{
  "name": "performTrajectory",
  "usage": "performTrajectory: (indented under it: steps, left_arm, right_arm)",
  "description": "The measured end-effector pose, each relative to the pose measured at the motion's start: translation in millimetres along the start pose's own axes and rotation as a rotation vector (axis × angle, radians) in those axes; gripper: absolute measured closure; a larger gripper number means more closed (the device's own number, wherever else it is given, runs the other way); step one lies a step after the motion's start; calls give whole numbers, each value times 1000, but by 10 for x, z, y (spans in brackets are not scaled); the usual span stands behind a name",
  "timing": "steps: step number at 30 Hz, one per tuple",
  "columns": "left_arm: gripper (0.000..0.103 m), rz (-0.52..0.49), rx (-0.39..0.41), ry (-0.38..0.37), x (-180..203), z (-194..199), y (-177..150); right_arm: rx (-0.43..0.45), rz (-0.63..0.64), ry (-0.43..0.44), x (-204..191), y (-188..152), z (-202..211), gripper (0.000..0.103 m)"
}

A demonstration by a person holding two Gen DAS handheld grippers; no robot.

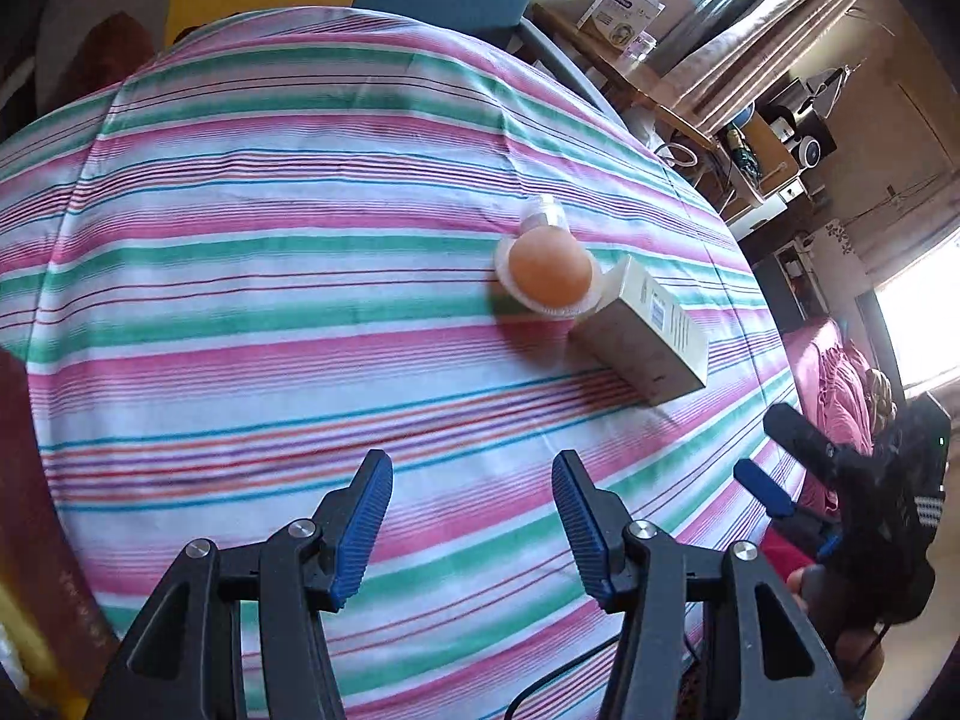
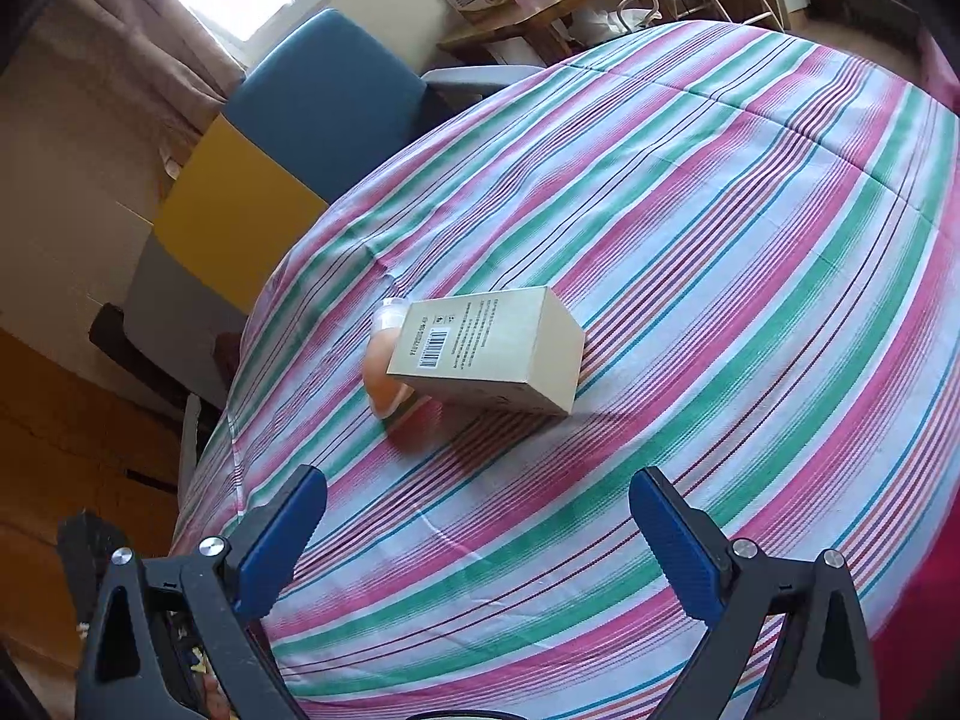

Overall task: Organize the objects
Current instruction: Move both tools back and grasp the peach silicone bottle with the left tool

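An orange jelly cup lies on the striped tablecloth, touching a pale cardboard box that lies on its side. A small clear cup sits just behind the jelly cup. My left gripper hovers over the cloth short of them, open, with nothing between its fingers. From the right wrist the box hides most of the jelly cup. My right gripper is open and empty, short of the box. It also shows at the table's right edge as my right gripper.
A blue and yellow chair stands at the table's far side. Behind it a wooden shelf carries boxes. A pink sofa lies beyond the table's right edge. The striped cloth is bare around the objects.
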State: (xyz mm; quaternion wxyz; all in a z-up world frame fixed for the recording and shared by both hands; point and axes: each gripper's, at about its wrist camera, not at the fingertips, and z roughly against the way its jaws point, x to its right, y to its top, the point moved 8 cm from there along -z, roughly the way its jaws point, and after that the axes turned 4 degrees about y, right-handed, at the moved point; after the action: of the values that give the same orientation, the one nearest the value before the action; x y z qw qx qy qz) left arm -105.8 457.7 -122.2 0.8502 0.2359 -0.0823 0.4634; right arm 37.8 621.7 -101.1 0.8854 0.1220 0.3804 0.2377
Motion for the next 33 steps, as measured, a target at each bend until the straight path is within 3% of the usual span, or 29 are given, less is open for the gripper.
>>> performTrajectory:
  steps: [9,16,22,25,27,33]
  left_arm:
    - [48,5,26,-60,326,-448,610]
    - [43,28,30,-36,395,-859,938]
    - [40,31,9,-78,504,-1078,1021]
    - [40,-1,22,-60,578,-1123,1059]
    - [49,-30,20,-55,629,-1138,1043]
    - [57,-45,30,-73,553,-994,938]
  right_arm:
    - [-24,4,28,-40,-42,-61,1]
    - [-48,10,53,-83,-85,-110,1]
    - [-59,2,66,-85,-99,-124,1]
    - [-65,7,64,-94,-112,-139,1]
    - [-66,12,61,-95,-115,-146,1]
    - [-55,11,49,-73,-89,-133,1]
